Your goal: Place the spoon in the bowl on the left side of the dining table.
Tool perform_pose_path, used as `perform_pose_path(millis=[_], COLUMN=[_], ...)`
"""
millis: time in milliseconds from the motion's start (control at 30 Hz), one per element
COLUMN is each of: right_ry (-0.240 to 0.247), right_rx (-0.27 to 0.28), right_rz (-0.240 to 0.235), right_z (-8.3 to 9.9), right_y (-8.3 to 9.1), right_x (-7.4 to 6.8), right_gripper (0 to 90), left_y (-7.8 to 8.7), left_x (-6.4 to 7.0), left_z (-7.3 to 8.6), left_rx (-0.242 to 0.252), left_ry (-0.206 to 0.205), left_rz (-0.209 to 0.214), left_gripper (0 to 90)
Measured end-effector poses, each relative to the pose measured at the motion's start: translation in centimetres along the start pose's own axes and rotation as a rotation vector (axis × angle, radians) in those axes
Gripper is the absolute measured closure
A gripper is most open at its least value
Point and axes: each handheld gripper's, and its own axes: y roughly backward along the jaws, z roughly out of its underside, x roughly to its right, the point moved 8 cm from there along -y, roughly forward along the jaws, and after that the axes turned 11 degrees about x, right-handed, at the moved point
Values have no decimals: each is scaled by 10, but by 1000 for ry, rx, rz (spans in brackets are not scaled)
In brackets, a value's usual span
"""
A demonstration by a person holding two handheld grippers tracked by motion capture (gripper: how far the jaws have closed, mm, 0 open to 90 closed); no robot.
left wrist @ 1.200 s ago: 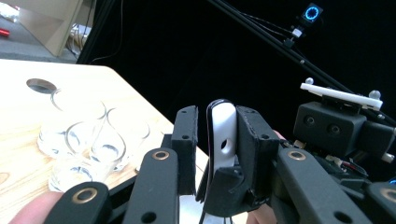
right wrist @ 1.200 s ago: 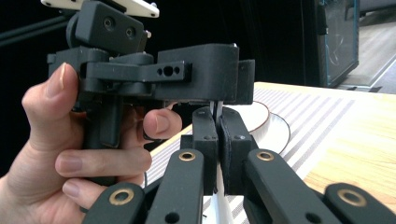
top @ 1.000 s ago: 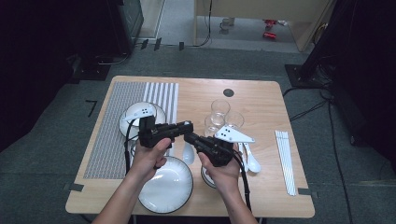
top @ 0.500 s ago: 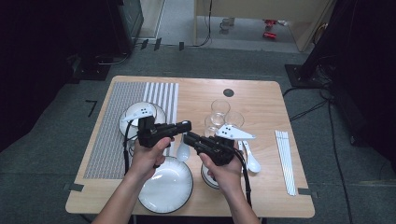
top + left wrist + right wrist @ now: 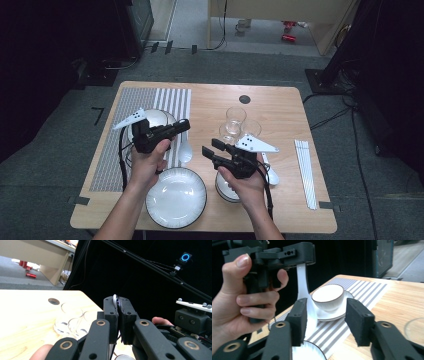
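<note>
The left gripper (image 5: 184, 126) is clamping a white spoon (image 5: 303, 285) by its handle, dangling it above the striped mat (image 5: 150, 100). The right gripper (image 5: 325, 322) is gaping empty just beside it.

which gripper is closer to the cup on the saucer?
Left. The left gripper, shut on a white spoon, hangs just right of the cup on its saucer. The right gripper, open, sits farther right and nearer the person.
</note>
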Motion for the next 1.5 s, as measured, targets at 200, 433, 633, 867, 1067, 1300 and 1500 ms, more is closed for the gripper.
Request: perform_pose_path(millis=[200,433,633,867,1067,1300,1500], right_ry=[17,36,43,50,46,25,1], right_rx=[2,4,10,8,7,20,31], right_rz=[38,81,122,172,211,258,292], right_z=[-3,-5,-6,-4,-1,1,8], right_y=[6,19,32,49,67,88,102], right_x=[6,16,26,41,55,70,83], right_gripper=[466,411,372,344,331,331,333], left_y=[5,13,21,27,31,34,37], left_x=[-13,-31,-45,-57,-68,-78,-94], left_z=[-7,-17,-25,-32,-36,-41,-44], left_rx=[34,91,136,178,215,256,304], left_ry=[-7,-17,-45,-58,-54,-84,-68], left_rz=[-66,-136,-186,-220,-241,-272,-309], left_gripper=[873,873,873,872,872,872,872])
